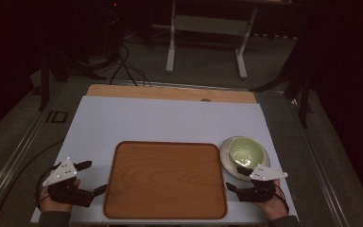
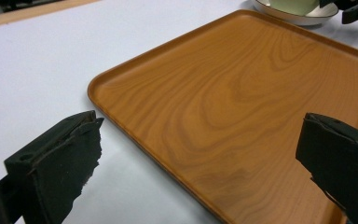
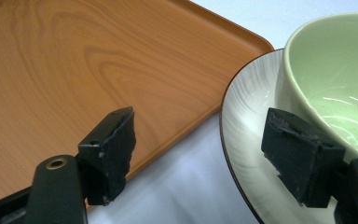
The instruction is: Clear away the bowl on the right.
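- The right gripper [image 1: 240, 182] sits at about 5 o'clock on the surface, its jaws spread wide with nothing pinched between them.
- In the right gripper view, 1 jaw hangs over the tray's [image 3: 74, 60] near edge and the other over the rim of the saucer [image 3: 247, 126]; whether that jaw touches the saucer I cannot tell.
- The green bowl [image 1: 246, 151] stands upright on the saucer [image 1: 227, 158], at about 4 o'clock, just beside the right edge of the tray [image 1: 165, 179].
- The right gripper's [image 3: 198, 154] jaws point toward the gap between tray and saucer, with the bowl [image 3: 335, 70] just past the right-hand jaw.
- The left gripper [image 1: 92, 178] lies at about 7 o'clock, jaws wide open and holding nothing.
- In the left gripper view, the left gripper [image 2: 200, 154] has 1 jaw over the white mat [image 2: 42, 70] and the other over the tray [image 2: 233, 102].
- The surface [image 1: 170, 93] is a wooden top covered by a white mat [image 1: 160, 120]; the wooden tray lies at about 6 o'clock with nothing on it.
- The room is dark: grey floor, black cables [image 1: 127, 66] at 11 o'clock, a white frame stand [image 1: 208, 42] at 12 o'clock.
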### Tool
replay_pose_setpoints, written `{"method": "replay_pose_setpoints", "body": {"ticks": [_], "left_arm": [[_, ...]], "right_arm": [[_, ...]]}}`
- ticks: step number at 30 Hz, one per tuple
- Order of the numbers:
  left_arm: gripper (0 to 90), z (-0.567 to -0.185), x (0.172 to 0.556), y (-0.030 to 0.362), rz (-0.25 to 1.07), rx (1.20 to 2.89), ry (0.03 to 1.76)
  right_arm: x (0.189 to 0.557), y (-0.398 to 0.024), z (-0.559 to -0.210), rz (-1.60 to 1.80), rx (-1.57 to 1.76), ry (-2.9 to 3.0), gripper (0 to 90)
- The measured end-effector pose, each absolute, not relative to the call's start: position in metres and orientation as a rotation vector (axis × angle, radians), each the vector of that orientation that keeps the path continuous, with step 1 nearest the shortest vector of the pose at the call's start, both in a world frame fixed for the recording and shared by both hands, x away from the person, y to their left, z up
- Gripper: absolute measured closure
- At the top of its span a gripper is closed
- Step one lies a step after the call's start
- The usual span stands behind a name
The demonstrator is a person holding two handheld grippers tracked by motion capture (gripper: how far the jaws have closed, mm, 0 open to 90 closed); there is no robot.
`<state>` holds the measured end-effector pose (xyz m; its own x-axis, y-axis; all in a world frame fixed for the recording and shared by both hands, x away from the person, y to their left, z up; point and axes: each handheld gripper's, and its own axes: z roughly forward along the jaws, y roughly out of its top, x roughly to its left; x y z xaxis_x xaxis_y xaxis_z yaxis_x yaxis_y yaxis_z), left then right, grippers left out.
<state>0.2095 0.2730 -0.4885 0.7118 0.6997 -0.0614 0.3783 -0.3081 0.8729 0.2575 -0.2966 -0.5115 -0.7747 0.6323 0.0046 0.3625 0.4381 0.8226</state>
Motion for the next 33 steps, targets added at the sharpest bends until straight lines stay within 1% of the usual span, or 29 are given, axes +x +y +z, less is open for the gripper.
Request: {"method": "replay_pose_setpoints", "body": {"ticks": [14, 23, 30, 33], "left_arm": [[0.0, -0.487, 0.209, 0.273, 0.431, 1.932, 0.811], [0.0, -0.485, 0.207, 0.273, 0.472, 1.937, 0.800], [1.7, -0.485, 0.207, 0.272, 0.486, 1.940, 0.800], [4.1, -0.484, 0.206, 0.272, 0.495, 1.938, 0.800]], "right_arm": [[0.257, -0.297, -0.508, 1.289, 0.853, 2.385, 25.0], [0.256, -0.295, -0.499, 1.300, 0.839, 2.359, 25.1], [0.260, -0.297, -0.489, 1.307, 0.822, 2.349, 25.1], [0.264, -0.298, -0.483, 1.320, 0.817, 2.338, 25.0]]}}
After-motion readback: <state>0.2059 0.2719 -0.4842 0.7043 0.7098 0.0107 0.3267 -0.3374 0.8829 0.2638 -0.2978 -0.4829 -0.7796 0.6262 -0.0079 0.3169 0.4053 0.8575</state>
